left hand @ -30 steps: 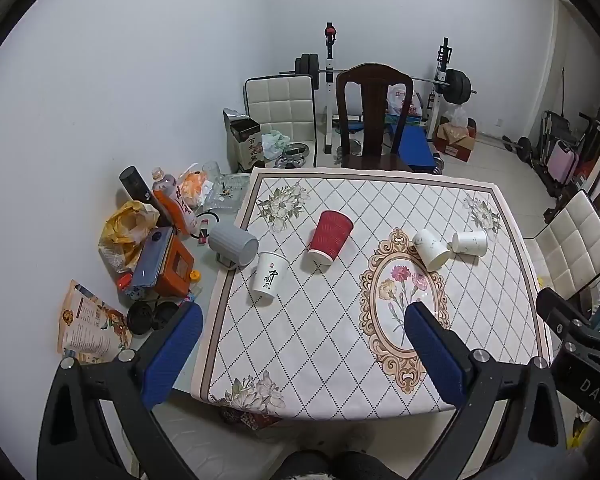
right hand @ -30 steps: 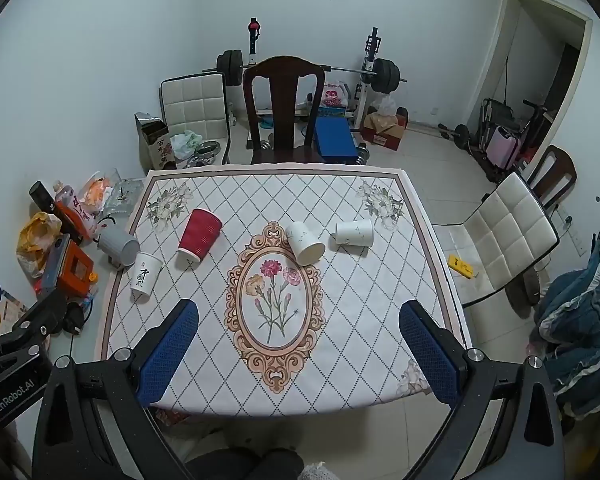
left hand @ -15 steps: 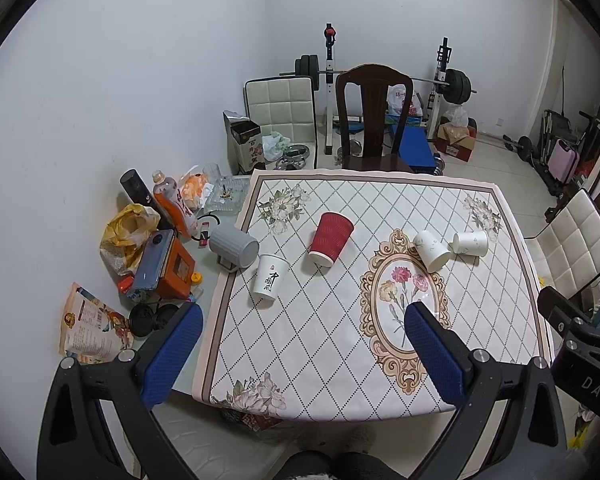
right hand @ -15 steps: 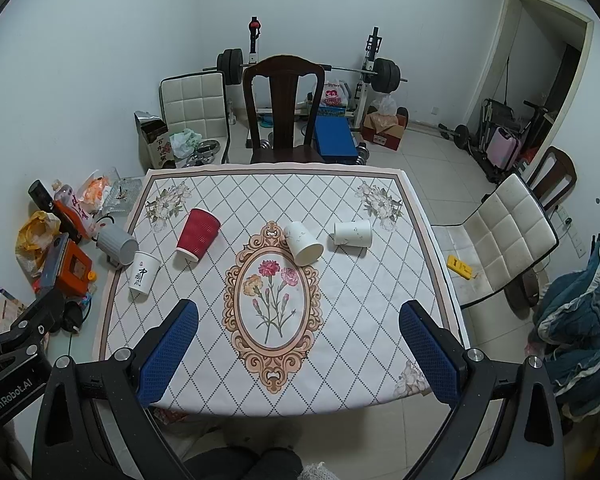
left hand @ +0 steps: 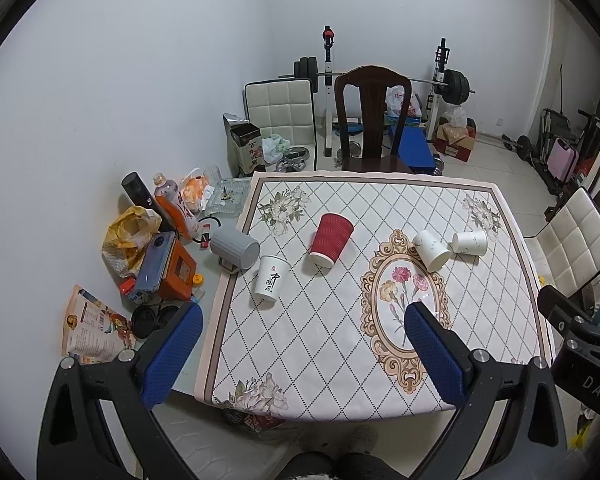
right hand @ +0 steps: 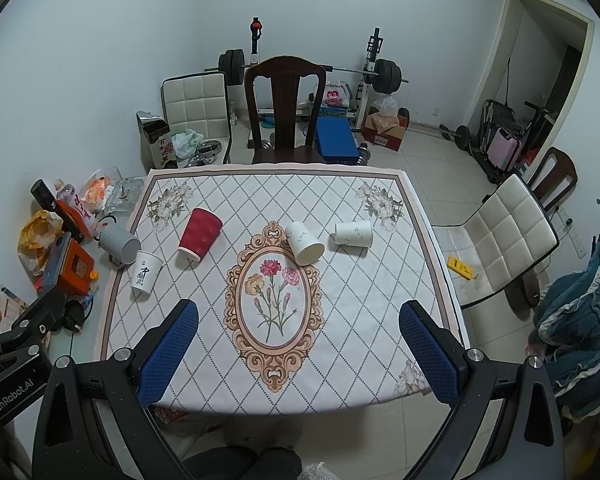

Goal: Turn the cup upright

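Note:
Several cups lie on their sides on the patterned tablecloth (left hand: 340, 344): a red ribbed paper cup (left hand: 331, 239) (right hand: 199, 233), a white cup with black characters (left hand: 272, 283) (right hand: 146, 272), two white marbled cups (left hand: 432, 250) (left hand: 469, 243) (right hand: 305, 242) (right hand: 353, 233), and a grey mug (left hand: 236, 247) (right hand: 120, 243) at the left edge. My left gripper (left hand: 300, 354) and right gripper (right hand: 298, 350) are both open and empty, held high over the near edge, far from the cups.
A dark wooden chair (right hand: 284, 112) stands at the table's far side, white padded chairs (right hand: 508, 236) at the right and back. Bottles, bags and an orange box (left hand: 172, 268) clutter the floor at left. Weights rack behind.
Both views have shifted very slightly; the cups have not moved. Both grippers stay open.

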The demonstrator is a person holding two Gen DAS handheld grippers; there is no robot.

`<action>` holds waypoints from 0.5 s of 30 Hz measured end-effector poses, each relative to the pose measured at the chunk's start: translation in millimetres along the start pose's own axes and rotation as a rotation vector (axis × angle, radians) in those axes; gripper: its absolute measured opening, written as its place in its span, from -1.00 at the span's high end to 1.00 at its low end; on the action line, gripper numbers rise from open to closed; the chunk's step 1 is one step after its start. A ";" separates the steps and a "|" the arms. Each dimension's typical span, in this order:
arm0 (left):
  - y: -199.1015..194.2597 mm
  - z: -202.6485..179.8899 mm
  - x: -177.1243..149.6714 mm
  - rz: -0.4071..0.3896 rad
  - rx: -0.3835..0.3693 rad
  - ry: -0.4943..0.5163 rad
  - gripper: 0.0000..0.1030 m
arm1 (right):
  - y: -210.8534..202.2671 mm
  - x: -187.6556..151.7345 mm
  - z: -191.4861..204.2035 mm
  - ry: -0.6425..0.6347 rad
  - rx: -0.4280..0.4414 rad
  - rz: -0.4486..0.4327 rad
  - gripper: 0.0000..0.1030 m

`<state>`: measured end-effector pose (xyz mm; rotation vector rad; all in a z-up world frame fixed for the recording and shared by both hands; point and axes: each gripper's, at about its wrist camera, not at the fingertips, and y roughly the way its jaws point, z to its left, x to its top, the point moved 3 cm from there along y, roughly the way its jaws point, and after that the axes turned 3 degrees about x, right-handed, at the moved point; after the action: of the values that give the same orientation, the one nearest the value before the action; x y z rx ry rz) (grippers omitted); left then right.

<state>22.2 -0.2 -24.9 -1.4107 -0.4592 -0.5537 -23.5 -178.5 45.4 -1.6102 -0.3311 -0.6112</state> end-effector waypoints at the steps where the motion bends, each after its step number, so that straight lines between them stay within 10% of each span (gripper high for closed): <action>1: 0.6 0.0 0.3 0.001 -0.001 0.000 -1.00 | -0.3 0.1 0.5 0.000 -0.001 0.000 -0.97; 15: -9.1 4.6 6.5 0.000 -0.004 -0.001 -1.00 | -0.4 -0.3 3.2 0.000 0.000 -0.001 -0.97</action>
<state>21.9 3.2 -13.2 -1.4144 -0.4595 -0.5542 -23.4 -175.2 45.5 -1.6104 -0.3316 -0.6119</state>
